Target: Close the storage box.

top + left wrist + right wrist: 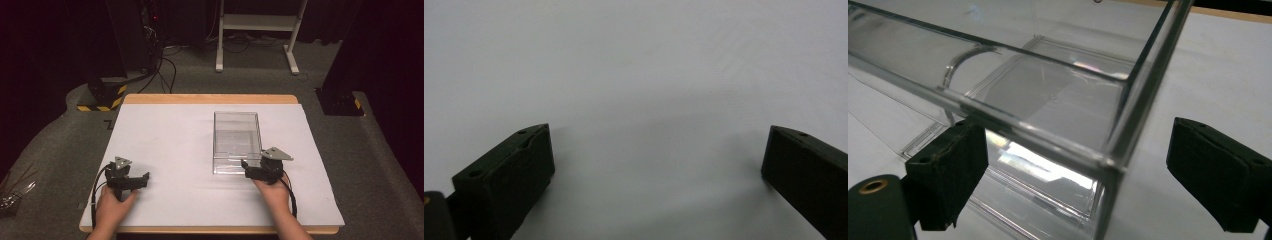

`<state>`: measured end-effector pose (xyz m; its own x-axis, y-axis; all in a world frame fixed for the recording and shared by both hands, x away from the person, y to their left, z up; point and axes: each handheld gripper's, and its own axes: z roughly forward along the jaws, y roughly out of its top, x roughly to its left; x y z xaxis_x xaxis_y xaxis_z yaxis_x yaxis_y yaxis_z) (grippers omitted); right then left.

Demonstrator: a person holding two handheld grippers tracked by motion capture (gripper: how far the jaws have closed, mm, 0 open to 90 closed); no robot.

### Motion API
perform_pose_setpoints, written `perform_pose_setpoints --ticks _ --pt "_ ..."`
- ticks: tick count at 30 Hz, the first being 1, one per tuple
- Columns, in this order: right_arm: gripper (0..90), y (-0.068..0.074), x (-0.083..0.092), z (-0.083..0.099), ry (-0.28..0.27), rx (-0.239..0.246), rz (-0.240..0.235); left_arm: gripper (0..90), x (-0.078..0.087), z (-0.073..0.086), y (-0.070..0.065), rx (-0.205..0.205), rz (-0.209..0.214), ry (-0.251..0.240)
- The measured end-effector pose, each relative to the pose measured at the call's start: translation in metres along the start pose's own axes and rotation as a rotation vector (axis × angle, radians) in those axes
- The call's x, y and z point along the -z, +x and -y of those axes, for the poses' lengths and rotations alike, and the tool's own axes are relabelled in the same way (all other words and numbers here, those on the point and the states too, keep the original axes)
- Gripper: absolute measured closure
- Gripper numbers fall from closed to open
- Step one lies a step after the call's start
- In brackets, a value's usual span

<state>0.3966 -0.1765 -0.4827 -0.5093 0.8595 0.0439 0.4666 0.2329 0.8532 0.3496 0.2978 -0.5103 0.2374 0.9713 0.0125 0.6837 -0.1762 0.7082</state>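
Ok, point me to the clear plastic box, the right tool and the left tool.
Clear rectangular plastic box [236, 131]: high view, on its transparent floor.
Right tool [1075, 175]: right gripper view, midway between its open jaws, at the box's near corner.
Left tool [659, 160]: left gripper view, midway between its open jaws, over white table.

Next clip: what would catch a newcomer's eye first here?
A clear plastic box stands open-topped right of centre on the white table. The right gripper sits at the box's near right corner, its open fingers straddling that corner without closing on it. The left gripper rests open over bare white surface at the near left, apart from the box.
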Motion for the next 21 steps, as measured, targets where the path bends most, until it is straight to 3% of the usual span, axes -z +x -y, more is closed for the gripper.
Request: perform_pose_setpoints --ticks 21 --pt "13.4 0.000 0.012 0.002 0.012 0.000 -0.025 0.7 0.000 0.000 0.000 -0.001 -0.002 -0.001"
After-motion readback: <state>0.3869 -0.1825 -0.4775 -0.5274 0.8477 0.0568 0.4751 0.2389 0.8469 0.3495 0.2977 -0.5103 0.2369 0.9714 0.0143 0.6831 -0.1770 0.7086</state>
